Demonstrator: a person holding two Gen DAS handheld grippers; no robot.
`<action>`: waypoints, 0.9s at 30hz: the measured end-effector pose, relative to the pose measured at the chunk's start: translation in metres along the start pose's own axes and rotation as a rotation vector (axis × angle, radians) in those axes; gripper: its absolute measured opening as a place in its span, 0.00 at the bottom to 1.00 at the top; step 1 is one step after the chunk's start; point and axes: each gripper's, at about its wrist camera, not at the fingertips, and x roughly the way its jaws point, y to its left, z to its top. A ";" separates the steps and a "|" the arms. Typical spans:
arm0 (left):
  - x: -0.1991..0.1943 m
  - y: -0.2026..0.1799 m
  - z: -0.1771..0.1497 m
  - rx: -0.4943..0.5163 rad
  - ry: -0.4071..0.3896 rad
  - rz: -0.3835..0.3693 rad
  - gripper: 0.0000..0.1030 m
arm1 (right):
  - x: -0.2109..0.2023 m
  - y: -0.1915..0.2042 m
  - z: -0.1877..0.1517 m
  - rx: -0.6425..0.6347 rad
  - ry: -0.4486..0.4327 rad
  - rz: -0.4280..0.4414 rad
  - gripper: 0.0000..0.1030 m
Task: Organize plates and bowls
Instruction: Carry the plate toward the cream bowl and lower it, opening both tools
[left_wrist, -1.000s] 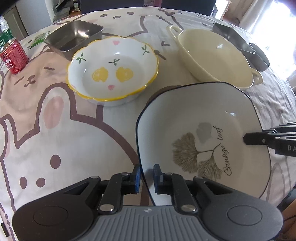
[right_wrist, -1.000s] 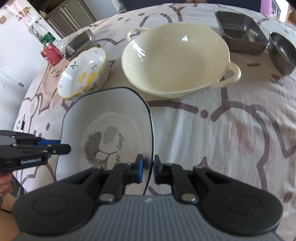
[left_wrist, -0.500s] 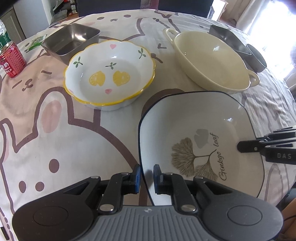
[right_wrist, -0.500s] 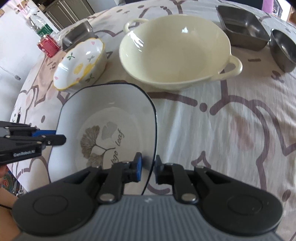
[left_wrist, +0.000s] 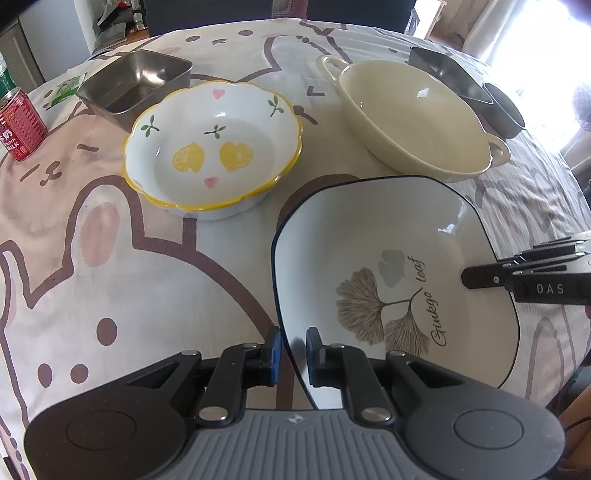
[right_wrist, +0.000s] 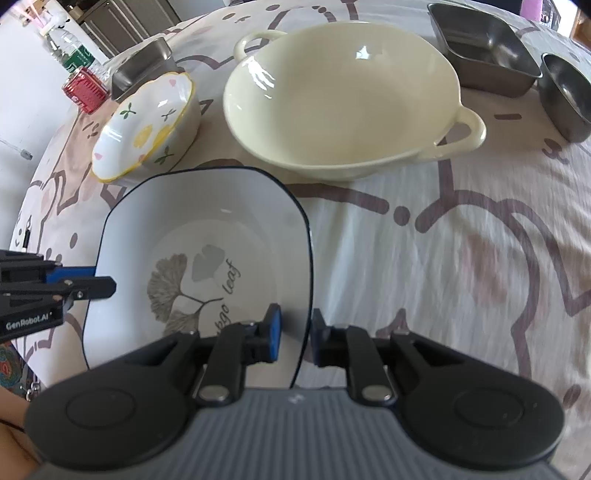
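Observation:
A white square plate with a dark rim and a ginkgo leaf print (left_wrist: 388, 266) (right_wrist: 207, 236) is held above the table. My left gripper (left_wrist: 293, 349) is shut on its left rim. My right gripper (right_wrist: 295, 332) is shut on its right rim; it also shows in the left wrist view (left_wrist: 491, 278). The left gripper shows in the right wrist view (right_wrist: 88, 286). A scalloped white bowl with lemon prints (left_wrist: 212, 147) (right_wrist: 147, 125) and a cream two-handled bowl (left_wrist: 413, 114) (right_wrist: 343, 96) sit beyond the plate.
A square steel tray (left_wrist: 136, 79) sits behind the lemon bowl, a red can (left_wrist: 20, 129) at far left. A steel tray (right_wrist: 484, 48) and a small steel bowl (right_wrist: 567, 94) sit at the far right. The tablecloth (right_wrist: 461, 240) has a cartoon print.
Both grippers have drawn back and risen a little with the plate; the bowls now sit farther from the plate's far rim. Both grips are unchanged.

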 end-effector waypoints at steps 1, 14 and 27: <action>0.001 0.000 -0.001 0.000 0.005 -0.003 0.14 | 0.000 0.000 0.000 -0.001 0.001 -0.002 0.19; 0.002 -0.001 -0.003 -0.007 0.009 -0.002 0.20 | 0.003 0.011 -0.004 -0.056 -0.013 -0.040 0.25; -0.003 0.013 -0.009 -0.046 -0.026 0.045 0.87 | -0.016 0.002 -0.014 -0.029 -0.070 -0.010 0.72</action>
